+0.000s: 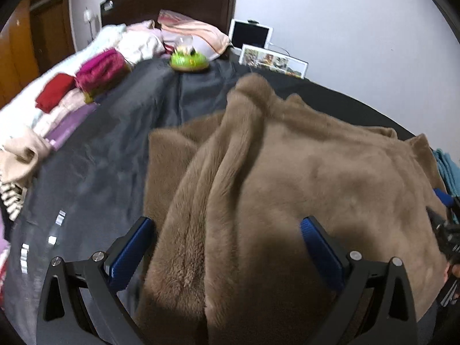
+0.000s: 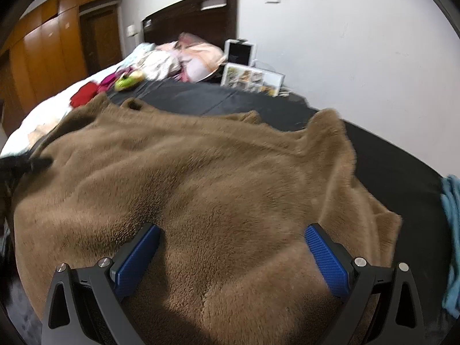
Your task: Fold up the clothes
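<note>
Left wrist view, fluffy brown garment (image 1: 287,172), rumpled folds, spread over dark bedcover (image 1: 115,149)

One brown fleece garment (image 1: 287,172) lies on one dark bed cover (image 1: 115,143). Beyond the garment sit one green dish (image 1: 188,61), one red folded cloth (image 1: 54,92), one magenta folded cloth (image 1: 100,70), one tablet (image 1: 250,36) and one photo frame (image 1: 273,61).
</note>
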### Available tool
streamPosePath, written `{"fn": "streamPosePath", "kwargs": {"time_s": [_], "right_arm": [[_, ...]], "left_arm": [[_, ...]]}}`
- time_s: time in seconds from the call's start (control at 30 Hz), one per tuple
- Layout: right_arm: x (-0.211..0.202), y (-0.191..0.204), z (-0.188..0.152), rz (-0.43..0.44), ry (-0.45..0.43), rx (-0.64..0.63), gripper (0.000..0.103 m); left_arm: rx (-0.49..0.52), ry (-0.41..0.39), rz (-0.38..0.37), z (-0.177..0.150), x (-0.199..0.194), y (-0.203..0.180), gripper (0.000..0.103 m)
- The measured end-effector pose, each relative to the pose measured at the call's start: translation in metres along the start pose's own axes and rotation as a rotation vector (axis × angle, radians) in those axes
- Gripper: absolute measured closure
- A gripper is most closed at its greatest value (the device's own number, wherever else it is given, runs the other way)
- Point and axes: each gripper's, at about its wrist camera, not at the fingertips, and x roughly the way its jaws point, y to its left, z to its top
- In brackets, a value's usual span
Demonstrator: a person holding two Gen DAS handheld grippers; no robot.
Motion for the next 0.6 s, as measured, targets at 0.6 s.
{"fn": "streamPosePath", "kwargs": {"time_s": [0.6], "right_arm": [[0.006,0.022,-0.013,0.043,0.041,-0.054,0.001]], "left_arm": [[0.015,-0.024,0.051,-0.003,-0.007,-0.009,0.000]]}}
